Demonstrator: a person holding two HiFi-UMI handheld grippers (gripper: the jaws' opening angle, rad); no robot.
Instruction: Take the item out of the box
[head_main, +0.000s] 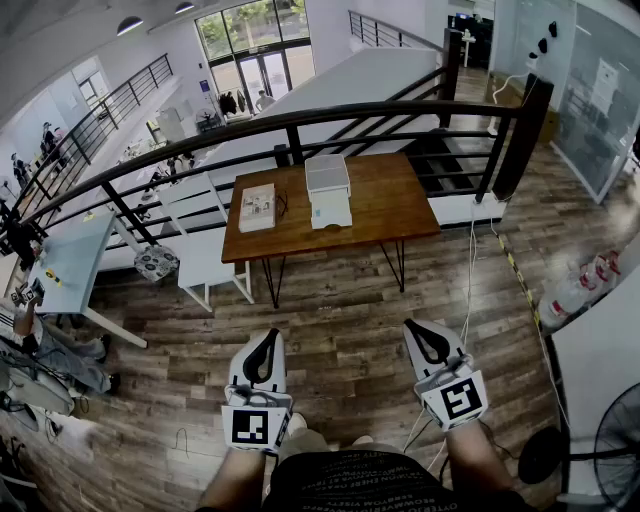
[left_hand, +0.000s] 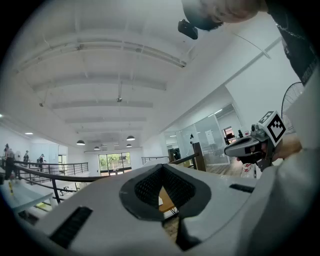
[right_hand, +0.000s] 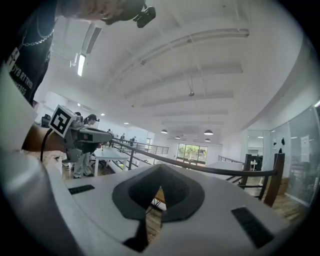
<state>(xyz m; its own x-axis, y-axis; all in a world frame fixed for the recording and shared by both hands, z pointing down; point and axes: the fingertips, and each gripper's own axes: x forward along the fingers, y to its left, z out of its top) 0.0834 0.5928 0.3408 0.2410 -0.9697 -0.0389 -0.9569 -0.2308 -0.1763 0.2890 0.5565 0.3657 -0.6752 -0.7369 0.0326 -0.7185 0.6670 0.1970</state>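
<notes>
A white box (head_main: 328, 190) stands on the wooden table (head_main: 390, 205) some way ahead, with a flat, paler box (head_main: 258, 207) lying to its left. Both grippers hang low close to the person's body, far short of the table. My left gripper (head_main: 266, 338) is shut with nothing in it, its fingertips meeting in the left gripper view (left_hand: 161, 168). My right gripper (head_main: 420, 330) is likewise shut and empty (right_hand: 161, 168). Each gripper view points up at the ceiling and catches the other gripper at its side.
A dark metal railing (head_main: 300, 118) runs behind the table. A white chair (head_main: 200, 245) stands at the table's left, and a white table (head_main: 70, 262) further left. Water bottles (head_main: 575, 292) and a fan (head_main: 615, 440) sit at the right. Wooden floor lies between me and the table.
</notes>
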